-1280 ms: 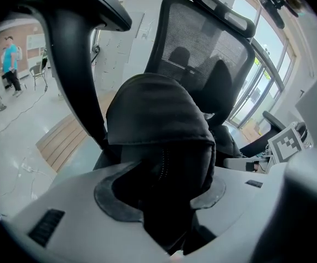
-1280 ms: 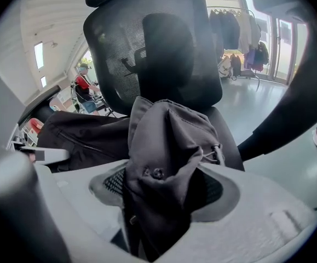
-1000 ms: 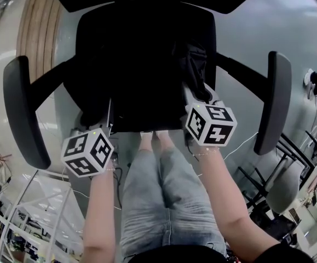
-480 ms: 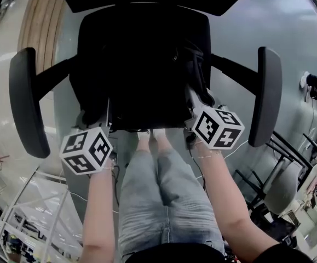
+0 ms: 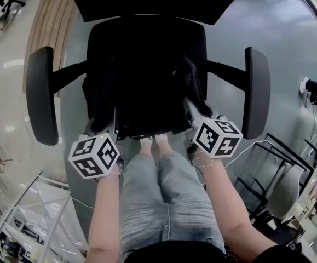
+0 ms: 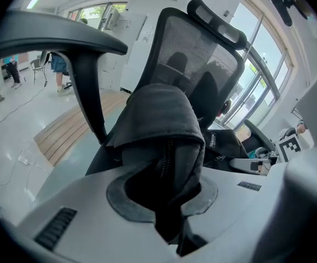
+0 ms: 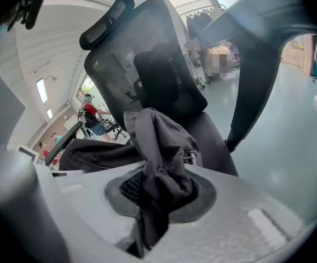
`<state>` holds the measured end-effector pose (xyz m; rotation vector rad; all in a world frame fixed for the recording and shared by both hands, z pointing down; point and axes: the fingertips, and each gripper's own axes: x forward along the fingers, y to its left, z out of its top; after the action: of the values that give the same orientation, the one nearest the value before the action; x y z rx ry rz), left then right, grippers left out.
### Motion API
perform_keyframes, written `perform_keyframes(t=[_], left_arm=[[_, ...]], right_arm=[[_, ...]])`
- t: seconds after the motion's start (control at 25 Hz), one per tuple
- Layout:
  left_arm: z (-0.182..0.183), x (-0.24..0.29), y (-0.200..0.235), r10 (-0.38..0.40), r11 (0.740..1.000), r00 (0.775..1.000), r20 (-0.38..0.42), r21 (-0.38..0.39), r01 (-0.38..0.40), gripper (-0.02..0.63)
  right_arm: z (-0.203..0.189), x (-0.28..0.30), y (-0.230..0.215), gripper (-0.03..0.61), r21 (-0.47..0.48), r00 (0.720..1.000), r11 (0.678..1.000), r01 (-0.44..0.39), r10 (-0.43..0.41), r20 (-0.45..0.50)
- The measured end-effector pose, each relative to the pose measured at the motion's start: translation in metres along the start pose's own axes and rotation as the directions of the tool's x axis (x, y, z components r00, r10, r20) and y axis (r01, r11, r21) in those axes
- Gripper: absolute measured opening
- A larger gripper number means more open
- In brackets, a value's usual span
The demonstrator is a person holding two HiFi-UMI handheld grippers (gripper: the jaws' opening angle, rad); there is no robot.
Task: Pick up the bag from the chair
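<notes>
A black fabric bag [image 5: 147, 89] lies on the seat of a black office chair [image 5: 109, 37]. My left gripper [image 5: 110, 126] holds the bag's left side, and my right gripper [image 5: 194, 107] its right side. In the left gripper view a fold of the bag [image 6: 163, 125] with a zip is pinched between the jaws of the left gripper [image 6: 166, 199]. In the right gripper view bunched bag fabric [image 7: 158, 147] is clamped in the right gripper [image 7: 161, 196]. Both pairs of jaws have just been closing on the fabric.
The chair's armrests [image 5: 40, 95] [image 5: 257, 92] flank the seat, and its mesh backrest [image 6: 202, 53] rises behind the bag. The person's legs [image 5: 163, 201] stand before the chair. A wire rack [image 5: 21, 223] is at the lower left. Other chairs [image 5: 289, 190] stand at the right.
Both grippers have lifted a little with the bag's sides in them, and the right marker cube has rolled. The chair now sits more centred in the head view.
</notes>
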<state>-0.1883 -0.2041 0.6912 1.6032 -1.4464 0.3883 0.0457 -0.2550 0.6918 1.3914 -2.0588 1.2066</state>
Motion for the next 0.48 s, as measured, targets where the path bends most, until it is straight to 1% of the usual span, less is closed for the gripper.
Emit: perform_keyframes(t=[0.16, 0.32, 0.48], left_arm=[[-0.003, -0.019, -0.007, 0.001, 1.000, 1.000, -0.002, -0.014, -0.001, 0.077], [-0.002, -0.036, -0.011, -0.003, 1.000, 1.000, -0.007, -0.007, 0.003, 0.074], [-0.001, -0.055, -0.025, -0.010, 1.000, 1.000, -0.006, -0.007, 0.010, 0.069]], right_arm=[[-0.002, -0.020, 0.008, 0.072, 0.014, 1.000, 1.000, -0.013, 0.013, -0.001], [-0.002, -0.036, 0.017, 0.072, 0.018, 1.000, 0.999, -0.031, 0.031, -0.007], [0.001, -0.063, 0.018, 0.072, 0.011, 0.999, 0.999, -0.045, 0.046, -0.018]])
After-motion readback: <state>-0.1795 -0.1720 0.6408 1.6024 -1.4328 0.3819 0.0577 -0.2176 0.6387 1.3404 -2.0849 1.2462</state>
